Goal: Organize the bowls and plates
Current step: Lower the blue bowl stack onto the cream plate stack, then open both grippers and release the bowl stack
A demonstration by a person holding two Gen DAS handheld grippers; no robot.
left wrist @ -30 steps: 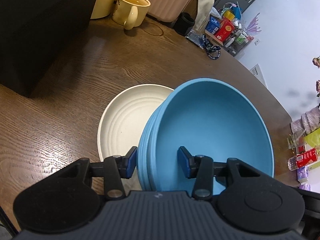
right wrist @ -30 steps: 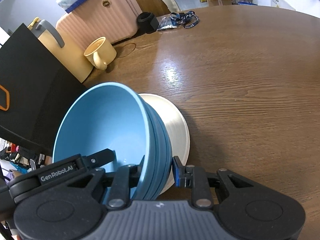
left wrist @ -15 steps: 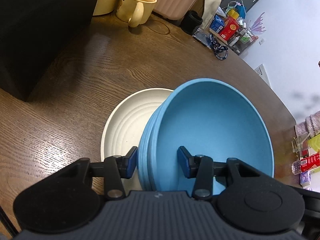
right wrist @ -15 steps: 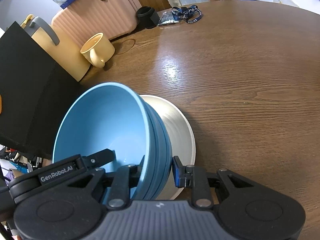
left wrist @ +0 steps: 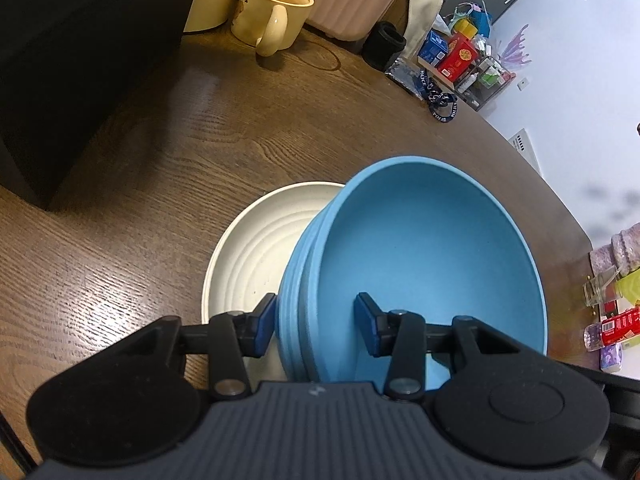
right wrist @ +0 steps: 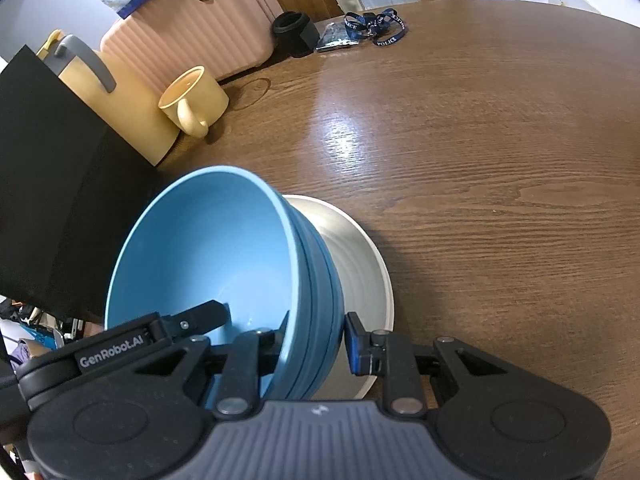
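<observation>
Both my claws are pinching the blue bowl stack (left wrist: 420,264) by opposite rims, left gripper (left wrist: 316,320) and right gripper (right wrist: 316,340), right over the cream plate (left wrist: 256,256).

We see a round, dark wooden table (right wrist: 480,160) glossy with overhead light. Behind it stand a white wall (left wrist: 580,80) and a cluttered shelf (left wrist: 468,60).
</observation>
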